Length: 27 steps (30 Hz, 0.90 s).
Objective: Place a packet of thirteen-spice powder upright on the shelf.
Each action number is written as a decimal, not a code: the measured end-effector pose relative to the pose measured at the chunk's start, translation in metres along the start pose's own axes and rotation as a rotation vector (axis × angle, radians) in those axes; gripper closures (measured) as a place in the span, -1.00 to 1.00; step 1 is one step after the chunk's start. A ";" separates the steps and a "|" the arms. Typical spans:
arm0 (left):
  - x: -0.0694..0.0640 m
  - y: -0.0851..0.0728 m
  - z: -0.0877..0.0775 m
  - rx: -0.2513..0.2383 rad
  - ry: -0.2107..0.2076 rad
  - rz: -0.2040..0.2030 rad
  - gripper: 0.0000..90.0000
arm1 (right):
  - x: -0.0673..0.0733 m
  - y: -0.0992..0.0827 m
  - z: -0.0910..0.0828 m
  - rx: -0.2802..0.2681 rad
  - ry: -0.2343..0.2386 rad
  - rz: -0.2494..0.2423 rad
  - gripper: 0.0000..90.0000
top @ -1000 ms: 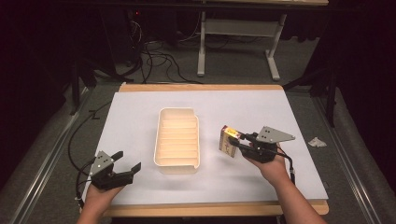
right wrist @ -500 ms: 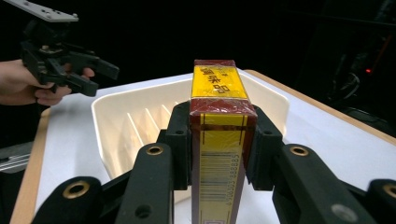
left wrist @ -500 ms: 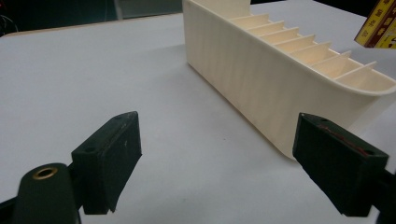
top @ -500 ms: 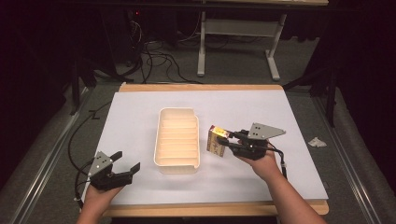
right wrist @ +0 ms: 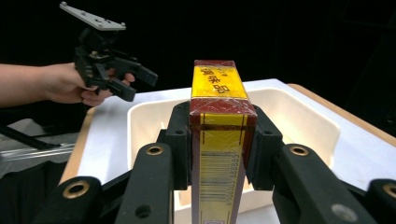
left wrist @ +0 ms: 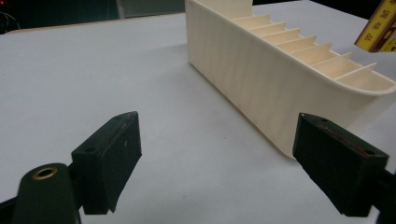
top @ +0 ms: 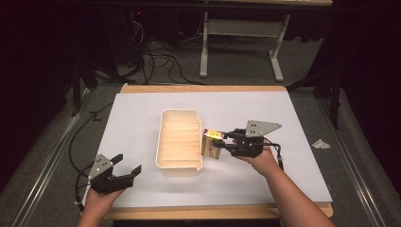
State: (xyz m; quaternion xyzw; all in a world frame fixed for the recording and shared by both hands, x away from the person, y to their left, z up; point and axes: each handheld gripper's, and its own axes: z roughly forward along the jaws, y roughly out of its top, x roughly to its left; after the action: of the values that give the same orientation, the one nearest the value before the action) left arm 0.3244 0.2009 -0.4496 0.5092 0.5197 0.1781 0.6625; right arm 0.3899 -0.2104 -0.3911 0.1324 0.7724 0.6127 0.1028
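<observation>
A cream slotted tray (top: 179, 142) stands in the middle of the white table sheet; its long side wall (left wrist: 247, 79) and dividers fill the right of the left gripper view. My right gripper (top: 222, 144) is shut on a yellow and dark red box (top: 211, 144), held just off the tray's right rim. In the right gripper view the box (right wrist: 218, 140) stands upright between the pads, with the tray (right wrist: 299, 116) behind it. My left gripper (top: 125, 170) rests open near the table's front left, nothing between its fingers (left wrist: 109, 158).
The white sheet (top: 293, 156) covers a wooden table top whose front edge (top: 198, 212) runs near the person's forearms. A table frame (top: 236, 38) and cables (top: 156, 56) lie on the dark floor beyond. A crumpled scrap (top: 321, 143) sits off the table's right edge.
My right gripper has carried the box leftward, from a gap away to right beside the tray's right rim. The left gripper has stayed where it was.
</observation>
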 end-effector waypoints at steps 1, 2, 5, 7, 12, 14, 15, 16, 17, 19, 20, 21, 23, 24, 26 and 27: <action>0.000 0.000 0.000 0.000 0.000 0.000 -0.64 | -0.001 0.000 0.000 0.001 0.013 0.000 0.52; 0.000 0.000 0.000 0.000 0.000 0.000 -0.64 | -0.002 0.000 0.001 0.004 0.020 0.000 0.52; 0.000 0.000 0.000 0.001 -0.001 0.001 -0.64 | -0.004 0.001 0.002 0.006 0.044 -0.013 0.52; 0.000 -0.001 0.000 0.004 0.000 0.003 -0.64 | -0.004 0.001 0.002 0.012 0.050 -0.021 0.52; -0.001 -0.001 0.001 0.004 0.002 0.003 -0.64 | -0.004 0.003 0.008 0.018 0.088 -0.042 0.52; -0.001 -0.001 0.001 0.005 0.003 0.004 -0.64 | -0.005 0.003 0.009 0.017 0.095 -0.044 0.52; -0.001 -0.001 0.001 0.005 0.003 0.004 -0.64 | -0.005 0.003 0.009 0.017 0.095 -0.044 0.52; -0.001 -0.001 0.001 0.006 0.003 0.004 -0.64 | -0.006 0.003 0.009 0.017 0.101 -0.043 0.52; 0.000 -0.001 0.000 0.006 0.004 0.004 -0.64 | -0.006 0.002 0.010 0.017 0.103 -0.044 0.52; -0.001 -0.001 0.001 0.004 0.003 0.000 -0.64 | -0.007 0.001 0.010 0.020 0.107 -0.046 0.52; 0.000 -0.001 0.001 0.007 0.004 0.004 -0.64 | -0.007 0.001 0.011 0.019 0.108 -0.041 0.52; 0.000 -0.001 0.001 0.007 0.004 0.004 -0.64 | -0.008 0.001 0.011 0.019 0.112 -0.042 0.52; -0.001 -0.001 0.001 0.004 0.003 -0.001 -0.64 | -0.008 0.001 0.012 0.023 0.112 -0.048 0.52; 0.000 -0.001 0.001 0.007 0.004 0.003 -0.64 | -0.008 0.000 0.012 0.021 0.112 -0.047 0.52; 0.000 -0.001 0.001 0.006 0.003 0.003 -0.64 | -0.008 0.001 0.014 0.024 0.116 -0.047 0.52; 0.000 -0.001 0.000 0.006 0.003 0.003 -0.64 | -0.008 0.001 0.015 0.030 0.119 -0.046 0.52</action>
State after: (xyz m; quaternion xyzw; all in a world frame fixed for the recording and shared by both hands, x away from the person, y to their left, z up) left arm 0.3243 0.2000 -0.4505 0.5117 0.5204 0.1781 0.6600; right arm 0.4023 -0.1993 -0.3935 0.0793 0.7891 0.6052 0.0687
